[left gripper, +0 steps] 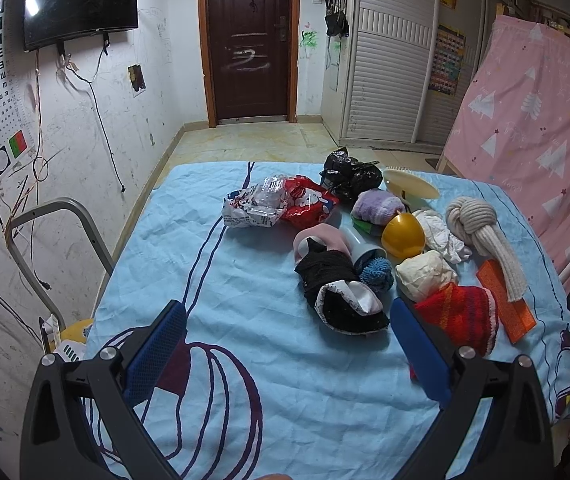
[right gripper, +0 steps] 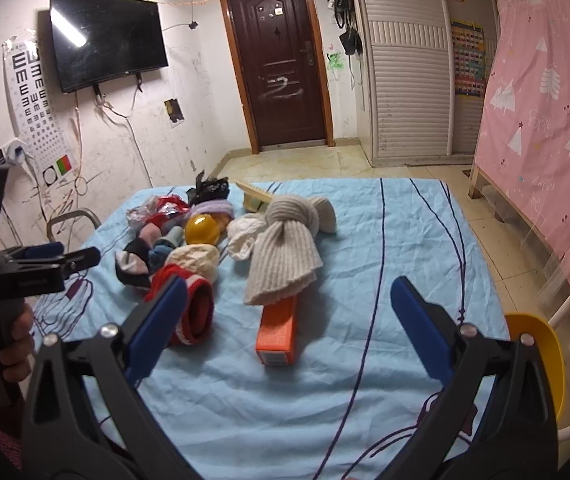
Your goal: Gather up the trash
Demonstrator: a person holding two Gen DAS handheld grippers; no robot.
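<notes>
A pile of items lies on the blue-sheeted table (left gripper: pixel 245 360). It holds crumpled snack wrappers (left gripper: pixel 281 204), a black plastic bag (left gripper: pixel 349 174), a crumpled white paper wad (left gripper: pixel 425 274), white tissue (left gripper: pixel 445 232), an orange box (left gripper: pixel 505 300) (right gripper: pixel 279 330), a yellow ball (left gripper: pixel 403 236), knitted hats and socks. My left gripper (left gripper: pixel 285 352) is open and empty, hovering near the table's front, just short of a black sock (left gripper: pixel 345 300). My right gripper (right gripper: pixel 285 328) is open and empty, with the orange box between its fingers' line of sight.
A beige knotted scarf (right gripper: pixel 285 248) lies over the orange box's far end. A red striped hat (right gripper: pixel 193 308) sits by the right gripper's left finger. A metal chair frame (left gripper: pixel 45 248) stands left of the table. A yellow bin (right gripper: pixel 541 360) stands at the table's right.
</notes>
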